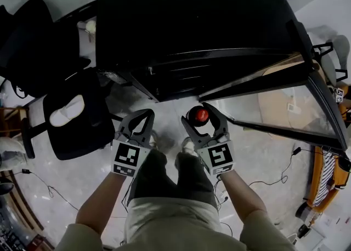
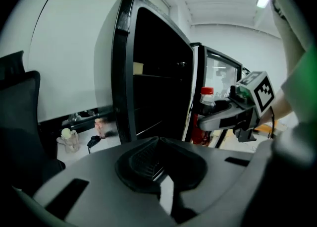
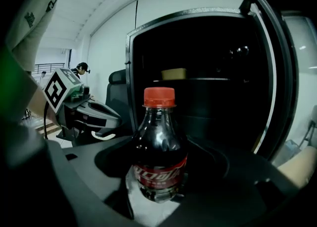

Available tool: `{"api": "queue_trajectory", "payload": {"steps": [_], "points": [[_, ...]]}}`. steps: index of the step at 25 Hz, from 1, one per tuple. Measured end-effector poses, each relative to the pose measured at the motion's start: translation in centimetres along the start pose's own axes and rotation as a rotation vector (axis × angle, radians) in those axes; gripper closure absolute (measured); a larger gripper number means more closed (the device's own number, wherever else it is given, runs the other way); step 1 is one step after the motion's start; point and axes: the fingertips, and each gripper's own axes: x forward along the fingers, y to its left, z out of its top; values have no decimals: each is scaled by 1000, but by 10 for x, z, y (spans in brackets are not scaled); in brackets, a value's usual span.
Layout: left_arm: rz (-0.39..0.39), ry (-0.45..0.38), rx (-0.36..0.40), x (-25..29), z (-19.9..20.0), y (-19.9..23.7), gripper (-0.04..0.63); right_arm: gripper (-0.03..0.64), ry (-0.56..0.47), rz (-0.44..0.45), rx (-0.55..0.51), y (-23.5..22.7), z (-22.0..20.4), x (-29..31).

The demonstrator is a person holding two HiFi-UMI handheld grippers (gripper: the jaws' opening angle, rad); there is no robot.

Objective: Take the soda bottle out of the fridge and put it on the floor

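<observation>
The right hand-held gripper [image 1: 202, 116] pinches the soda bottle [image 3: 159, 146] just outside the open fridge's [image 1: 192, 20] near edge, above the floor [image 1: 263, 157]; the left hand-held gripper [image 1: 147, 114] is pressed together, empty.

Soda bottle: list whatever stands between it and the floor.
Nothing visible does. The bottle, held by the right gripper, hangs outside the fridge over bare floor. The person's shoe lies close by, toward the body, apparently not under the bottle.

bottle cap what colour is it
Red. The cap of the bottle shows best in the right gripper view.
</observation>
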Motion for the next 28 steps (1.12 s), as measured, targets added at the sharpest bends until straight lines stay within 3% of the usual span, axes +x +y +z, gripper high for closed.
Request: {"api": "queue_trajectory", "payload": {"steps": [7,12,28], "points": [[10,11,23,51,-67,11,589,330,78,-3,-12,-14,-95,41],[-3,27,48,85,-117,19,589,330,24,-5,-5,-23,-141,82],[-94,32,68,186,-269,29,589,330,-3,169,-102,-25,-293,194]]}}
